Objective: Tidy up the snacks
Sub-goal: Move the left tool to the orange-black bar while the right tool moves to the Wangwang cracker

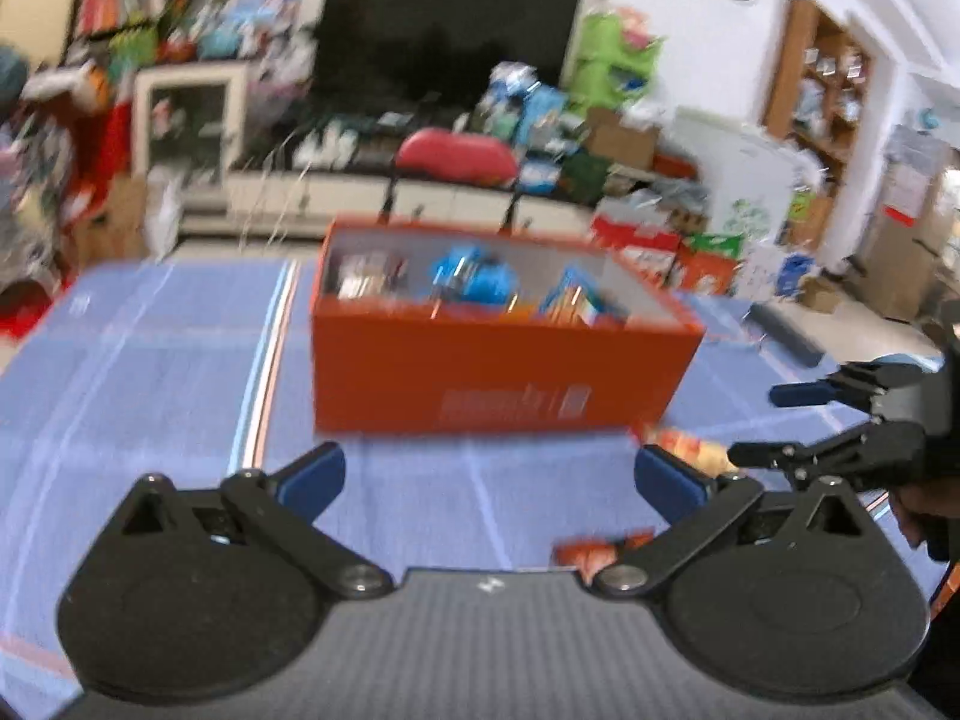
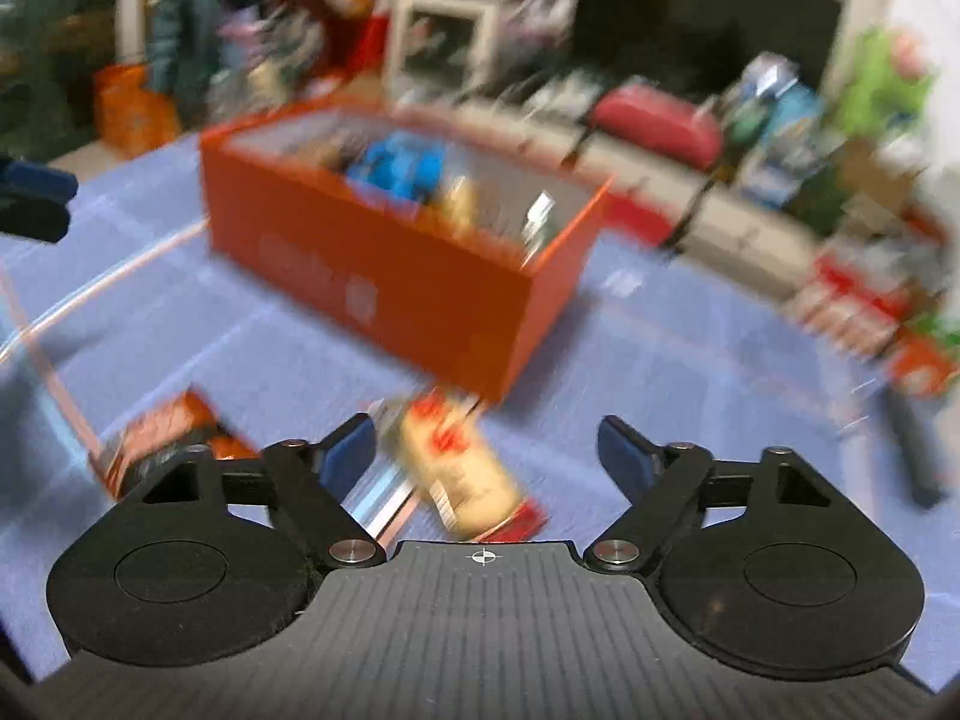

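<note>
Two handheld grippers hover over a table covered in a blue cloth (image 1: 150,360) with pale stripes; both views are blurred.

The left gripper (image 1: 489,477) has its jaws spread wide with nothing between them, only bare cloth. The right gripper (image 2: 486,453) has its jaws apart too. A cream-coloured snack packet with red print (image 2: 462,468) lies on the cloth between its fingers, nearer the left one, but the pads do not appear to press on it. An orange-and-dark snack packet (image 2: 162,432) lies on the cloth to its left, apart from the cream one.

Behind them stands an open orange cardboard box (image 1: 504,372), rectangular. Inside it are a bright blue crinkled packet (image 1: 474,279), a dark striped packet (image 1: 366,276) at the left end and a blue-and-orange packet (image 1: 576,297) toward the right; the blur makes their exact kind hard to tell.

Judged from this, the step in hand is picking up the loose packets still outside the box. The next move calls for centring the cream packet between the right jaws, closing on it, then lifting it over the box rim into free space.
</note>
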Demonstrator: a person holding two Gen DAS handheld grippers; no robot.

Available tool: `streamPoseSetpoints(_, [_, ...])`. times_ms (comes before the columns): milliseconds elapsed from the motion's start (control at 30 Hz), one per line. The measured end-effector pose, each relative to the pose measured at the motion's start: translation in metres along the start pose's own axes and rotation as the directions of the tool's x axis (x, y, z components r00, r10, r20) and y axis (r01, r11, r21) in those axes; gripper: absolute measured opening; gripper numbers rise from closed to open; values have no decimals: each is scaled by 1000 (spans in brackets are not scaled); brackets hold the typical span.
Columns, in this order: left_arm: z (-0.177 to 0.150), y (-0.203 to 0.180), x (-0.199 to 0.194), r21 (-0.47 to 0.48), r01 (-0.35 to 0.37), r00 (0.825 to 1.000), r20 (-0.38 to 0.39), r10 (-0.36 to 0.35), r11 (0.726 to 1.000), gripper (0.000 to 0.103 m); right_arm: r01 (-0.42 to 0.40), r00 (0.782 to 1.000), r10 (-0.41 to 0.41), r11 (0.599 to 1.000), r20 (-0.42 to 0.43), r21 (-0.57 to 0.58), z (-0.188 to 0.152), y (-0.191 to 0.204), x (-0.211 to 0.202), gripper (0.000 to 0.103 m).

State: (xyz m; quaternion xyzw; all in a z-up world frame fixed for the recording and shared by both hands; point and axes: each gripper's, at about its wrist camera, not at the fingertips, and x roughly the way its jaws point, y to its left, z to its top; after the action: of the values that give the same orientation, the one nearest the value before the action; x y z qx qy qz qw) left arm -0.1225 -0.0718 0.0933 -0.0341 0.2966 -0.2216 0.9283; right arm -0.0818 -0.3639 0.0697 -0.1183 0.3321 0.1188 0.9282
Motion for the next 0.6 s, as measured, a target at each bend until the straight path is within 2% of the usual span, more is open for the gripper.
streamPoseSetpoints(33, [-5, -3, 1, -11, -14, 1000, -17, 14, 1000, 102, -41, 999, 41, 999, -17, 11, -2, -7, 9, 62])
streamPoseSetpoints(167, [-19, -26, 6, 19, -38, 999, -34, 38, 999, 102, -84, 996, 84, 996, -43, -7, 2, -17, 30, 62])
streamPoseSetpoints(300, [-26, -58, 29, 110, -40, 997, -63, 47, 993, 102, -61, 998, 60, 998, 29, 12, 4, -16, 18, 66])
streamPoseSetpoints(367, [-30, -72, 48, 140, -44, 992, -109, 60, 989, 102, -34, 998, 32, 999, 61, 40, 0, -15, 12, 75])
streamPoseSetpoints(500, [-33, -95, 77, 158, -70, 987, -130, 91, 985, 102, -4, 995, -2, 998, 96, 61, -12, -17, -5, 76])
streamPoseSetpoints(600, [-43, -107, 101, 199, -79, 975, -189, 117, 977, 102, -3, 993, -7, 996, 114, 88, -18, -21, -13, 80])
